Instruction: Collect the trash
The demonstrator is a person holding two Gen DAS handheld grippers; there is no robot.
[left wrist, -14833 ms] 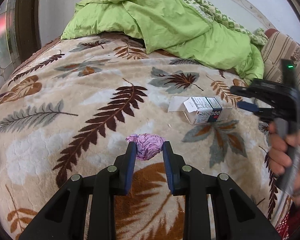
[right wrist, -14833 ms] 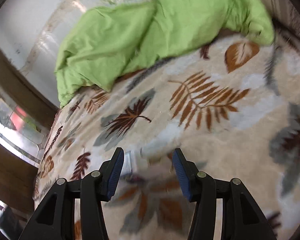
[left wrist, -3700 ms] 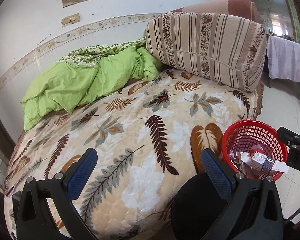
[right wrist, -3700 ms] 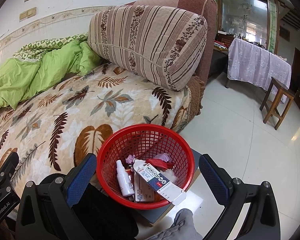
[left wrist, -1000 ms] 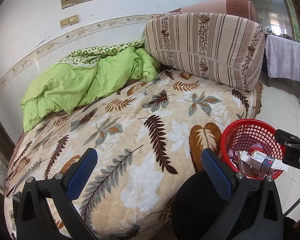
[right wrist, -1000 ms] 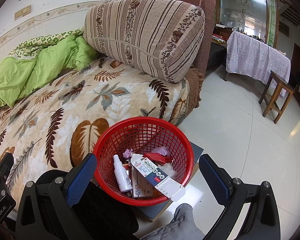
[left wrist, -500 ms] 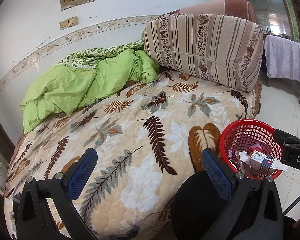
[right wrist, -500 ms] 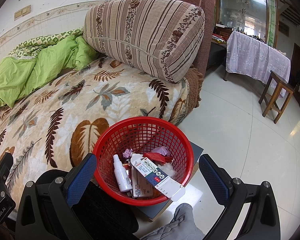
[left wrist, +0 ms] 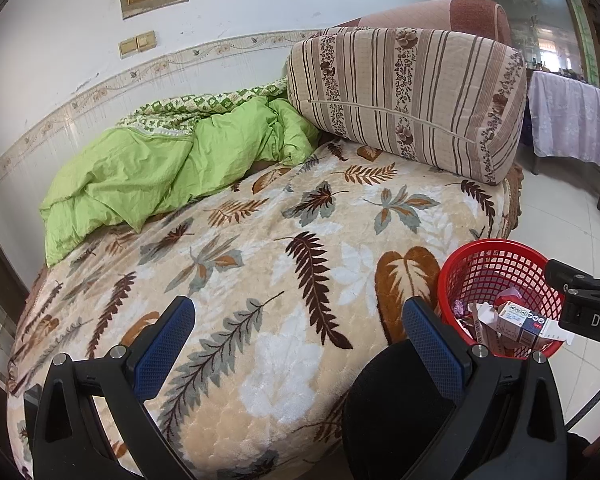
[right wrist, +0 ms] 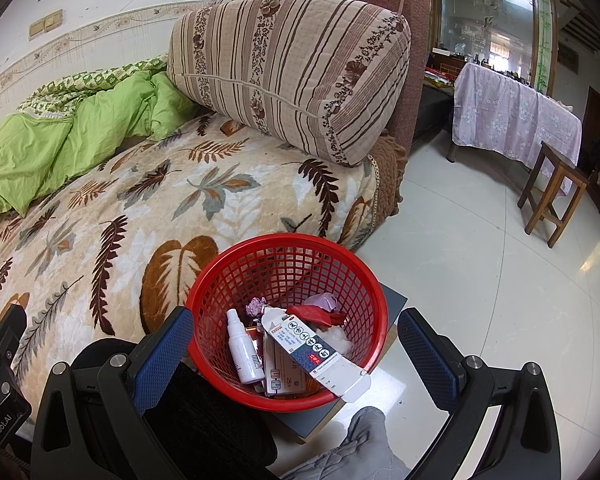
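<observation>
Several pieces of trash fill a red mesh basket (right wrist: 288, 276), which stands on a grey square stand (right wrist: 320, 412) on the pale tiled floor just beside the near right corner of a bed. Inside it, a long white and dark blue medicine carton (right wrist: 314, 354) lies slanted on top, its open flap sticking out over the near right rim. To its left a small white spray bottle (right wrist: 242, 348) stands tilted, a flat pinkish box (right wrist: 276, 376) lies under the carton, and behind them sit a crumpled purple wrapper (right wrist: 256, 306), something red (right wrist: 314, 316), a pale lilac piece (right wrist: 322, 302) and a tuft of white cotton (right wrist: 336, 336). The right gripper (right wrist: 296, 340) hangs over the basket's near side with its blue-padded fingers (right wrist: 162, 354) spread wide and holding nothing; the basket sits between them, not touching either pad. The left gripper (left wrist: 300, 340) points across the bed, fingers equally wide apart and empty, with the basket (left wrist: 500, 280) to the right of its right finger. A leaf-patterned blanket (left wrist: 260, 260) covers the bed, with a rumpled green quilt (left wrist: 172, 168) at the far left and a striped bolster (left wrist: 408, 96) at the far right.
</observation>
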